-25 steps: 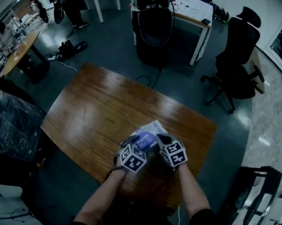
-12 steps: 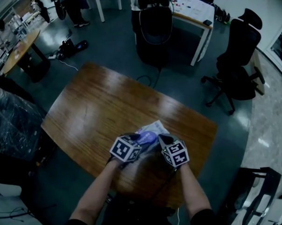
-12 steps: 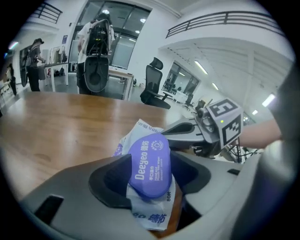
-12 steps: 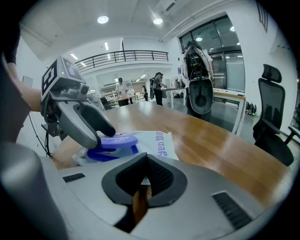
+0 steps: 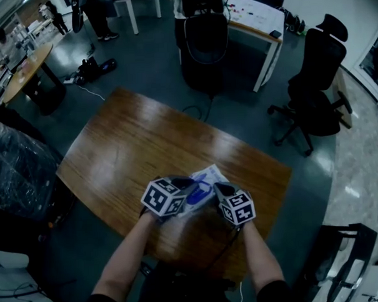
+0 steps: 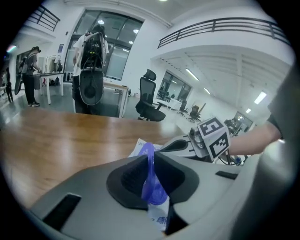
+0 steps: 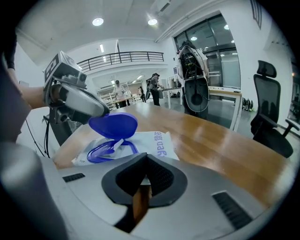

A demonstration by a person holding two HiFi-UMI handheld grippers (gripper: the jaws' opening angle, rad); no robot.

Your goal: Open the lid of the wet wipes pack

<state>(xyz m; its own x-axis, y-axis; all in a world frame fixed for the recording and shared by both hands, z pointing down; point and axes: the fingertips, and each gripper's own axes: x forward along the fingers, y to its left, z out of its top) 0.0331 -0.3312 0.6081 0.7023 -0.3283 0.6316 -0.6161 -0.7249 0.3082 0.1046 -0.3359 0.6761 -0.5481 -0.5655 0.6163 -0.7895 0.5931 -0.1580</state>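
the wet wipes pack (image 5: 208, 175) lies flat on the wooden table (image 5: 126, 144), close to the near edge and just ahead of the person's hands. in the head view its long axis runs diagonally, from the near left up toward the far right. its blue lid (image 7: 114, 125) stands tilted up off the blue oval ring (image 7: 104, 151) of the opening, with a bit of white wipe showing in the ring.

the left gripper (image 6: 149, 165) is clamped on the lid. its jaws have just been closing, and the lid's thin edge stands upright between the pads. the right gripper (image 7: 142, 174) has its jaws together, tips down at the pack's near right edge. whether they pinch any of the wrapper cannot be told.

the pack sits toward the table's near right part, with the right edge not far off. a broad stretch of bare wood opens to the left and far side. a black office chair (image 5: 312, 88) stands on the floor beyond the right corner, well apart.

a second ago the lid lay flat on the pack and the left gripper sat lower, beside the right one. now the left gripper is higher and further left, and the lid has come up with it. the right gripper and the pack have kept their place.
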